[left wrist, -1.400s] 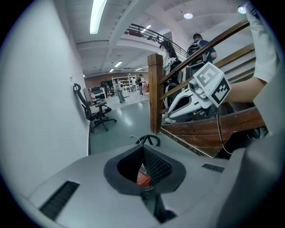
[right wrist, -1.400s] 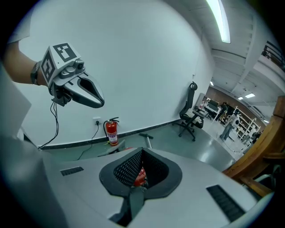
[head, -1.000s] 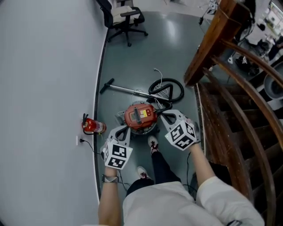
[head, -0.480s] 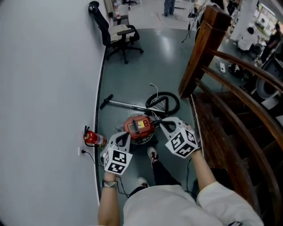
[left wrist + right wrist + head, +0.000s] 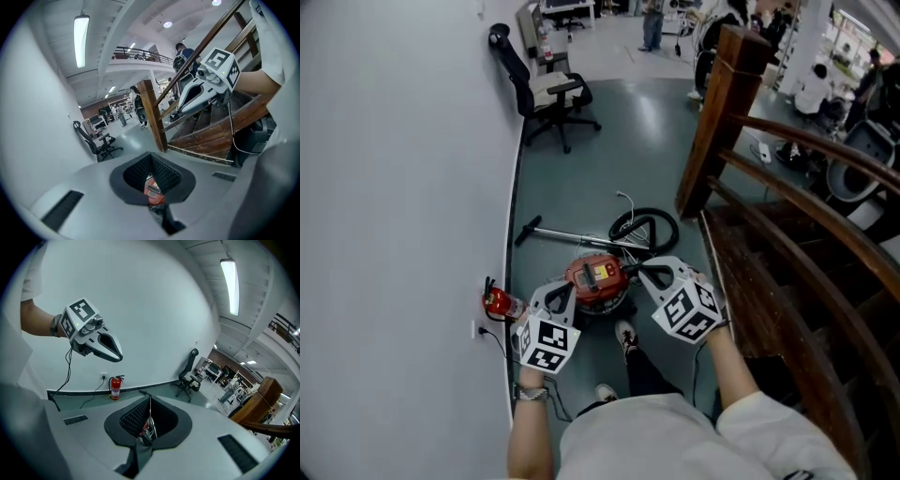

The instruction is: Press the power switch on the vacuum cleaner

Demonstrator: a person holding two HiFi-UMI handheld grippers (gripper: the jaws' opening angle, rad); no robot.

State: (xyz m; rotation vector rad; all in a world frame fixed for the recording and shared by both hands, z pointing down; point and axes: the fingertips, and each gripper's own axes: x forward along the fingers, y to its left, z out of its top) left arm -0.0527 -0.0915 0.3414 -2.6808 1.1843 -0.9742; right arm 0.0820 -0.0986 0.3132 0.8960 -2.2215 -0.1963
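Okay, left hand-held gripper (image 5: 566, 291) and right hand-held gripper (image 5: 640, 273) both closed, empty, above red vacuum cleaner (image 5: 598, 278); lower one tip squarely onto power switch.

Vacuum cleaner (image 5: 598, 275): red top, dark base. Fire extinguisher (image 5: 496, 302): red. Floor (image 5: 609, 169): grey-teal. Wall (image 5: 394, 187): white. Stair rail (image 5: 741, 103): brown wood. Left gripper (image 5: 565, 287), right gripper (image 5: 637, 272): white, with black-and-white square markers.

Vacuum cleaner (image 5: 598, 276) on the floor, its near side hidden behind the left gripper (image 5: 563, 294) at 8 o'clock and the right gripper (image 5: 644, 272) at 3 o'clock; the power switch is too small to tell. Left gripper view shows only 1 red sliver of it.
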